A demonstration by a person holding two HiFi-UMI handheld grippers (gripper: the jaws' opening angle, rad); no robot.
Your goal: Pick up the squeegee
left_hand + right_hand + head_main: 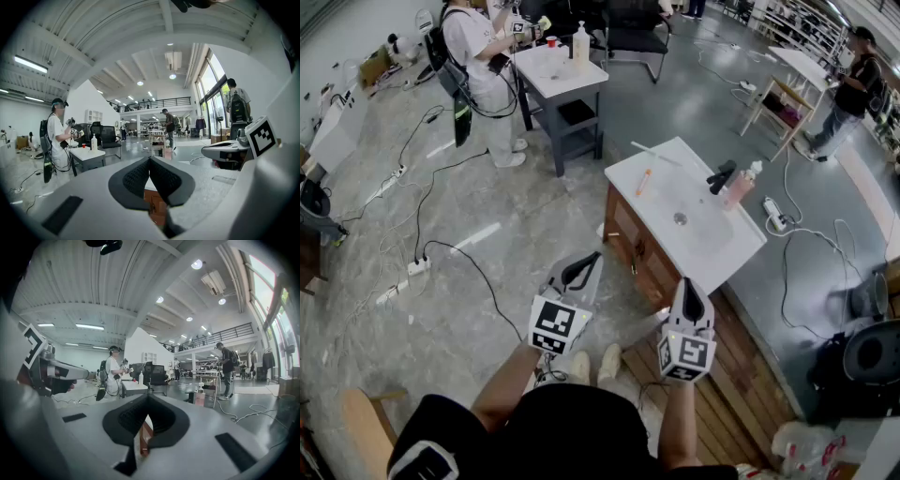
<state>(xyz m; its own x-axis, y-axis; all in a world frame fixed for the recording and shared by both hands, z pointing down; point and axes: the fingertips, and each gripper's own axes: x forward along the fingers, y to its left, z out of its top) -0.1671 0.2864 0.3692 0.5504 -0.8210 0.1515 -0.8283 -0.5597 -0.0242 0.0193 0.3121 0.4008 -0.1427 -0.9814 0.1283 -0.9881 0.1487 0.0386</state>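
From where I stand, both grippers hang about level, short of the white-topped wooden vanity counter [712,248], and neither holds anything. The left gripper [581,269] has its dark ribbed jaws pressed together on nothing. The right gripper [692,292] looks the same, with its pads meeting at the tips.

I take the squeegee to be the long thin white bar [655,155] lying along the short end of the counter farthest from the person, well apart from both grippers. A small orange stick-shaped item [644,181] lies just inboard of it, near the front edge, and could be the squeegee instead.

To do the reach well, I would:
- walk along the front edge toward that far end
- part one gripper's jaws before arriving
- come in low across the narrow width of the handle, since it lies flat
- stay away from the black faucet [721,176] and the pink bottle [739,187] at the back edge

Neither gripper view shows the counter top; each shows only a slice of the wooden cabinet below the jaws. In the head view the bar is too small to tell blade from handle.
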